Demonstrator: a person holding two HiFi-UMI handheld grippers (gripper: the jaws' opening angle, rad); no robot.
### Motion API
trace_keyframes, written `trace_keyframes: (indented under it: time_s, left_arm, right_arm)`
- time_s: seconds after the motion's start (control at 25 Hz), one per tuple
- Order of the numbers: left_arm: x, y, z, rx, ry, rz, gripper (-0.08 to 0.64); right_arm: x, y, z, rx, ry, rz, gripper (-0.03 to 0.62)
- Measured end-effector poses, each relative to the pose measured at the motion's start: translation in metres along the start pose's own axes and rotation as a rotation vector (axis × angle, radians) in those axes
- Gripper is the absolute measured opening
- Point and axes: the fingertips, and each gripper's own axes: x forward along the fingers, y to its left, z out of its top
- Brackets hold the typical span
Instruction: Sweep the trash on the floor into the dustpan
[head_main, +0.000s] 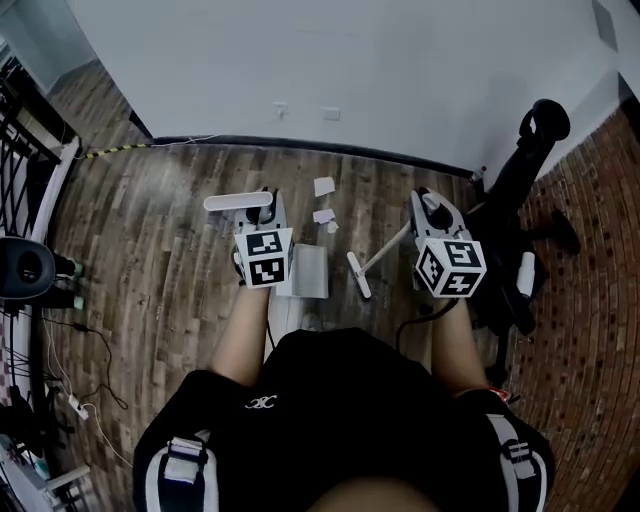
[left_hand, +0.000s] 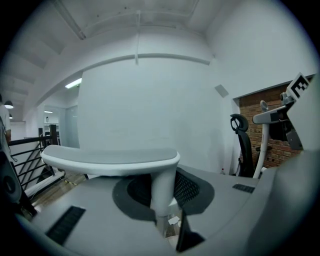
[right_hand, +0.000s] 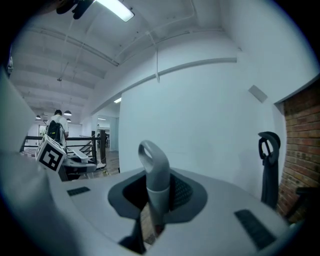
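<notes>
Left gripper (left_hand: 164, 212) is found clamped on the stem of the dustpan handle (left_hand: 112, 162). Right gripper (right_hand: 152, 215) is found clamped on the broom handle (right_hand: 156, 172). Both handles are judged light, stiff and smooth, and best held high on the shaft, as they are now. One dustpan (head_main: 308, 272) is set on the wooden floor (head_main: 170, 230), with one broom head (head_main: 357, 275) just beside it. Three white paper scraps (head_main: 324, 186) are counted beyond the pan, towards the wall (head_main: 350, 60). These are judged very light and liable to drift.
</notes>
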Motion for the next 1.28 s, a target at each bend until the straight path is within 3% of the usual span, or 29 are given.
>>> trace_keyframes:
  time_s: [0.28,0.56,0.88,1.28]
  left_arm:
    - [0.045,0.046,-0.005,-0.05,0.02,0.035,0.072]
    - [0.08,0.082,-0.007,-0.091,0.055,0.12,0.072]
    - [0.129,0.097,-0.02,-0.135,0.114,0.264,0.072]
    - [0.169,0.112,-0.043,-0.285,0.212,0.53,0.074]
  right_arm:
    - [0.069,0.002,0.018,-0.02,-0.002,0.004,0.063]
    - [0.143,-0.009,0.043,-0.032,-0.016,0.048,0.063]
    - [0.236,-0.05,0.031,-0.011,-0.007,0.154,0.063]
    - [0.359,-0.088,0.005,-0.004,0.12,0.367,0.063]
